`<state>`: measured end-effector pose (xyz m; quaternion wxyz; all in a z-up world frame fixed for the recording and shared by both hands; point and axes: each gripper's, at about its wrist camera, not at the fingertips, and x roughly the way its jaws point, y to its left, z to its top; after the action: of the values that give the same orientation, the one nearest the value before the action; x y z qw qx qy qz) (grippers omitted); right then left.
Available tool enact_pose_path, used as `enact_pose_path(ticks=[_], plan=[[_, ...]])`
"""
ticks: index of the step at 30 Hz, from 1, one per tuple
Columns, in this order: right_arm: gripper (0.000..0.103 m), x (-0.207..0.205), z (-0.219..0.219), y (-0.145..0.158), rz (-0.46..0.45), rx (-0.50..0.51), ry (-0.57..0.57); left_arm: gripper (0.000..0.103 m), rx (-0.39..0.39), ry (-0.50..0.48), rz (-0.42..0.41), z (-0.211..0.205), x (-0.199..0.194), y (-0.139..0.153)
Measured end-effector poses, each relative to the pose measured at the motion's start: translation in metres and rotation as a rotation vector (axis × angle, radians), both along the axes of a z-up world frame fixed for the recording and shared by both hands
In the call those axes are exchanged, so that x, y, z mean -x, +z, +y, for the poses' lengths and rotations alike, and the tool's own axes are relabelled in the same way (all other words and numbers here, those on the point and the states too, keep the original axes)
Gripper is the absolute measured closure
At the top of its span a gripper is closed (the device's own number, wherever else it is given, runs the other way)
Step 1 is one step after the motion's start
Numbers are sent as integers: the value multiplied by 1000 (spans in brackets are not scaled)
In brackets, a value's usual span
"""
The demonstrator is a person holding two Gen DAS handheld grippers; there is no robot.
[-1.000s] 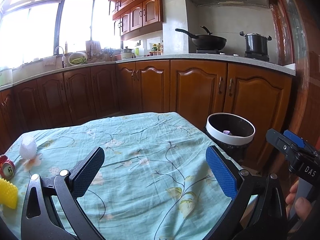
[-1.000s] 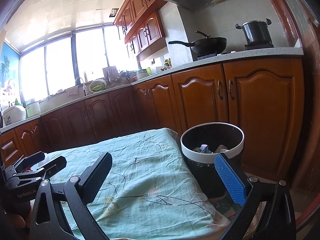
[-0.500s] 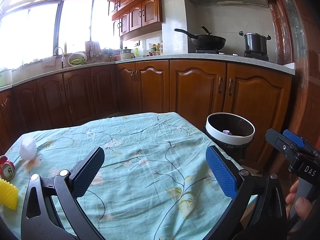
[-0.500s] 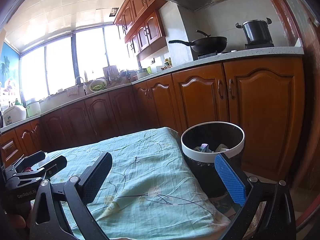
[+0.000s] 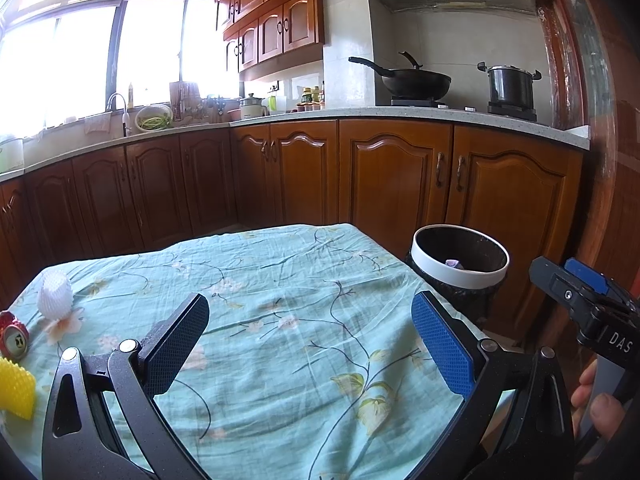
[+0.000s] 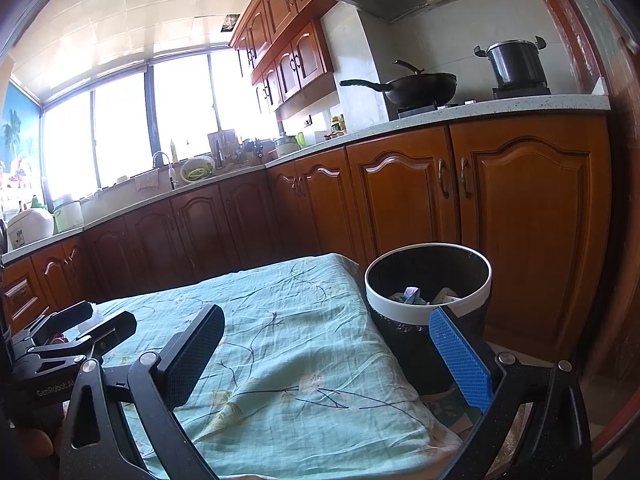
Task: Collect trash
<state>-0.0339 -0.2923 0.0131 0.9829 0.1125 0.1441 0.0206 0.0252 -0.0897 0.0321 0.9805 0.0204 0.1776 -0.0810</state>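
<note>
Strong daylight is admitted through the overexposed windows (image 5: pixel 92 60), the wooden cabinets (image 6: pixel 400 192) are left darker, straight lines are bent by fisheye distortion, and the corners are vignetted to black in both views.

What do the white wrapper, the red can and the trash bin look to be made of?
White wrapper: probably foam netting, matte, meshed surface. Red can: likely metal, glossy with a silvery end. Trash bin: seemingly plastic, smooth white rim, black liner bag.

You've got a wok (image 5: pixel 414 80) & pot (image 5: pixel 510 85) on the stove, cabinets (image 5: pixel 392 184) below, faucet (image 5: pixel 116 104) by the window (image 5: pixel 80 64).
</note>
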Motion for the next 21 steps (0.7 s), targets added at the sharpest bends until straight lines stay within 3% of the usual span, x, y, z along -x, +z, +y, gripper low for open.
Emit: enact_pose_path(ticks=[21], plan=[[0,-7,-2,-3,15,-6,17,0,1,1,10,4,-4,-2]])
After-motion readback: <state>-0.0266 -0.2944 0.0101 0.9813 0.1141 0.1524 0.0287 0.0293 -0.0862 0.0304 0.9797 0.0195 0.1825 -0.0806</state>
